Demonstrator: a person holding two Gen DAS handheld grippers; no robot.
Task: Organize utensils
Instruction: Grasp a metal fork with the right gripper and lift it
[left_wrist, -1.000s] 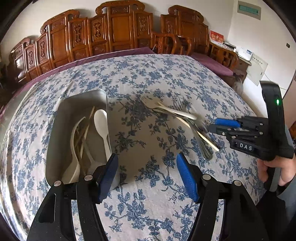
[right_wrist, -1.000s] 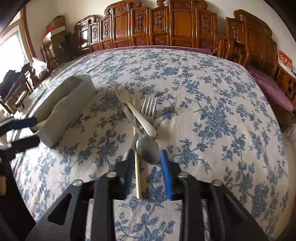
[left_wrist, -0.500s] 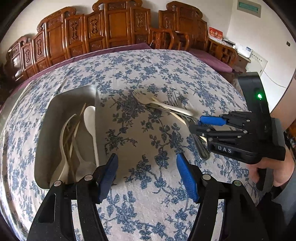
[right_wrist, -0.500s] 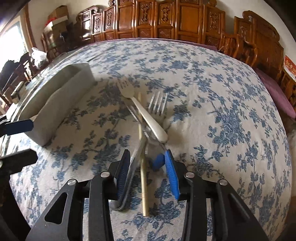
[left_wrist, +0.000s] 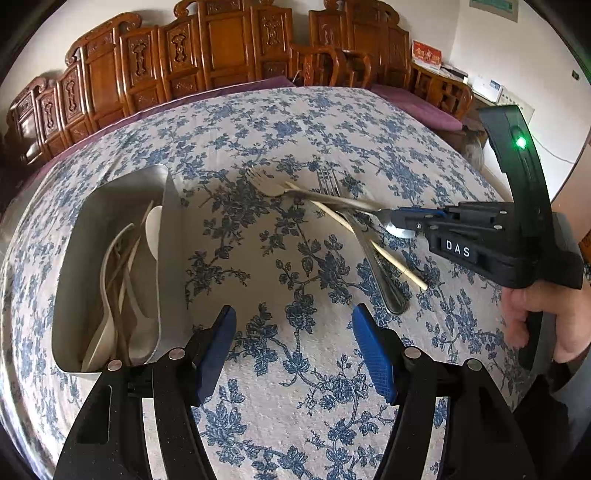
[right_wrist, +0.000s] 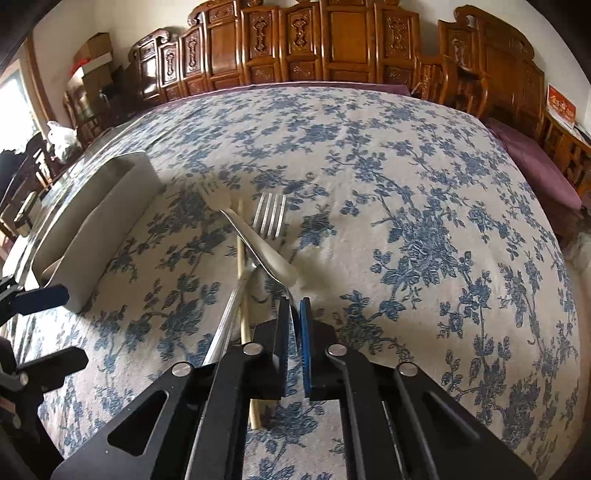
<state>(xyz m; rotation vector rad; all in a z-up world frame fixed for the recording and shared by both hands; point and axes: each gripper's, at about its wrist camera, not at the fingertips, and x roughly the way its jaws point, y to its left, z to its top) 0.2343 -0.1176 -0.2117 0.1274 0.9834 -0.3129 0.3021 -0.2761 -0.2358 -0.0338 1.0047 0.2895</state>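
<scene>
My right gripper (right_wrist: 294, 302) is shut on the bowl of a metal spoon (left_wrist: 397, 226), which stands on edge between the pads; the left wrist view shows that gripper (left_wrist: 404, 220) from the side. Across the spoon lies a pale-handled fork (right_wrist: 264, 253). Beside it a steel fork (right_wrist: 271, 216) and a wooden chopstick (right_wrist: 241, 254) rest on the floral tablecloth. My left gripper (left_wrist: 293, 317) hangs open over bare cloth, just right of the metal tray (left_wrist: 170, 221), which holds white spoons (left_wrist: 153, 230) and chopsticks.
A hand (left_wrist: 535, 314) grips the right tool's handle at the right edge. Carved wooden chairs (right_wrist: 332, 44) line the table's far side. The tray (right_wrist: 110, 206) sits left of the utensil pile. Open cloth stretches to the right and far side.
The right jaws closed from around the utensil pile onto the spoon bowl, which tipped up on edge. The left gripper drifted slightly and stayed open.
</scene>
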